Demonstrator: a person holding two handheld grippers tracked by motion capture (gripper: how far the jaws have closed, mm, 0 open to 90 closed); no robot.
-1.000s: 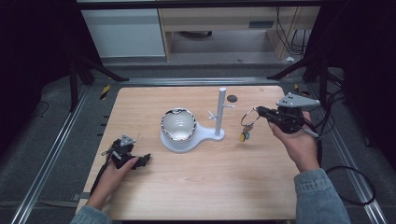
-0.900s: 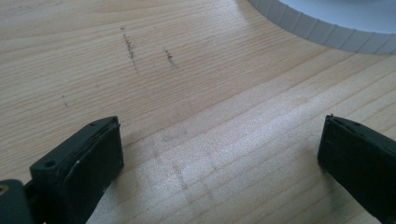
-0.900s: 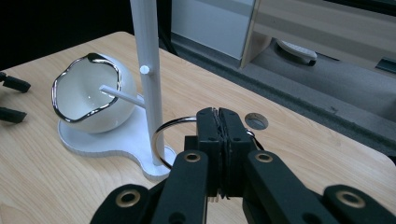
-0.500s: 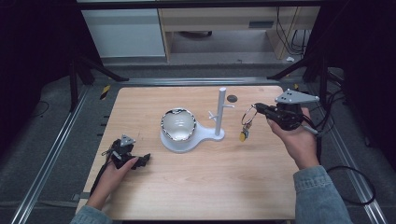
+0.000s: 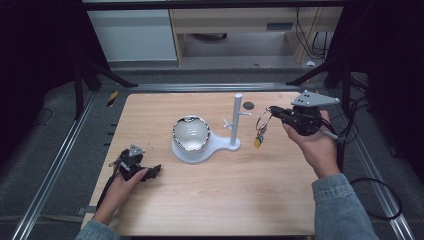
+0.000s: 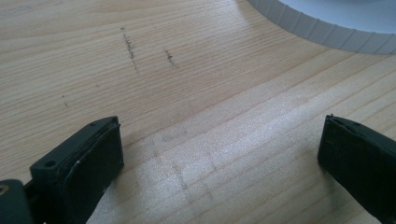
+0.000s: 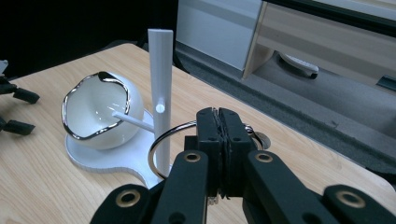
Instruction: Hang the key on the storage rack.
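My right gripper clenches a key ring just beside the white stand's pegs, not yet hung (seemingly the goal); my left gripper rests released.

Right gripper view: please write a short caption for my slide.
Hand-held gripper shut on a key ring, beside the white stand's post and bowl.

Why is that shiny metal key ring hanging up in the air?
It is held: the right gripper is shut on the shiny metal key ring, and its small keys dangle above the wooden table.
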